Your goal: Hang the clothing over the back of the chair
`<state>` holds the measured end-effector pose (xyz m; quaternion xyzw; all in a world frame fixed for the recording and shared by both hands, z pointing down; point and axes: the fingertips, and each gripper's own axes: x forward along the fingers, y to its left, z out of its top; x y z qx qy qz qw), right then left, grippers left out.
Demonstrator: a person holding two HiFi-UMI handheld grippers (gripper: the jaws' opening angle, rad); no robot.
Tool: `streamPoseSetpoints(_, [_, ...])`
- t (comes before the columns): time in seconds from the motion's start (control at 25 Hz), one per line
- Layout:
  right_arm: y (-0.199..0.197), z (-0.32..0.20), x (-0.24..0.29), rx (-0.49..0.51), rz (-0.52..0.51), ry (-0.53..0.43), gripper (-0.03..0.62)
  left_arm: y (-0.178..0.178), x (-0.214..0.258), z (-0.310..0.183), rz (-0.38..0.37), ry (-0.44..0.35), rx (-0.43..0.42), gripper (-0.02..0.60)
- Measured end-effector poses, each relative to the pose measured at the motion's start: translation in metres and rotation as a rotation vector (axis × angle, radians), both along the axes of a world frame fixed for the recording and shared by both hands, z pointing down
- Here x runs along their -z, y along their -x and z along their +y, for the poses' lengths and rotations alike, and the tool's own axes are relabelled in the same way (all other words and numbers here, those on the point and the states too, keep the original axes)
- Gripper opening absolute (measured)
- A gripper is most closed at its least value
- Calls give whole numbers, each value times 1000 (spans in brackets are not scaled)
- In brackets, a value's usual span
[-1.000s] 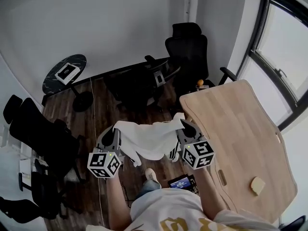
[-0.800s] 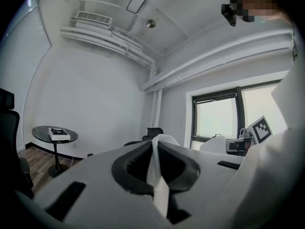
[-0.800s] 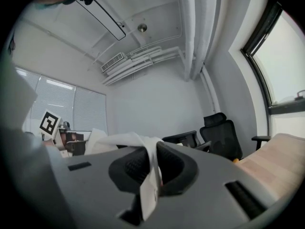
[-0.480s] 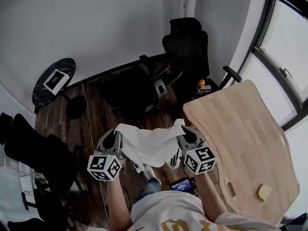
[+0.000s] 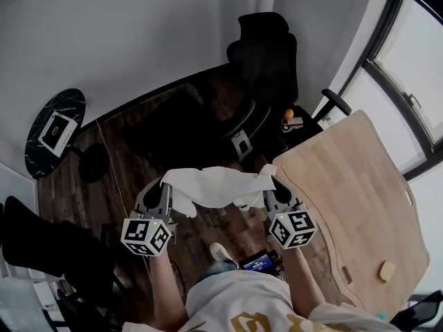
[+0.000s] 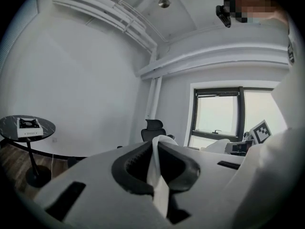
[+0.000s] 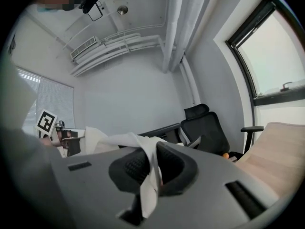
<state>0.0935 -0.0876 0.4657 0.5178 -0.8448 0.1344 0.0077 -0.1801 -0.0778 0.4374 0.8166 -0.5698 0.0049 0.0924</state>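
the cloth (image 5: 218, 185) spans the gap between left claw (image 5: 164, 191) and right claw (image 5: 275, 187), each clamped on one end, well apart from the chair (image 5: 264, 54).

Left gripper (image 5: 165, 187), right gripper (image 5: 275, 187): grey moulded bodies, dark rectangular slots in top face.
Pads (image 6: 128, 168): black, ribbed, curved.
Left cube (image 5: 147, 235), right cube (image 5: 291, 228): white faces, black square markers, small green light at far edge.
Shirt (image 5: 239, 306): white, short sleeves, gold print.
Shoe (image 5: 220, 253): pale.
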Motion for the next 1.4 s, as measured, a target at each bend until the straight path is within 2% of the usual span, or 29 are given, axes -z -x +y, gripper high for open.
streamPoseSetpoints(0.16, [3, -18, 7, -46, 11, -8, 25, 14, 0, -29, 17, -8, -26, 26])
streamPoseSetpoints(0.56, [-7, -38, 24, -116, -40, -41, 25, 15, 10, -61, 34, -52, -81, 26])
streamPoseSetpoints(0.96, [-16, -55, 26, -139, -74, -55, 25, 20, 16, -84, 44, -75, -93, 26])
streamPoseSetpoints(1.4, [-7, -80, 67, -113, -42, -124, 25, 33, 50, -110, 25, -133, -84, 28])
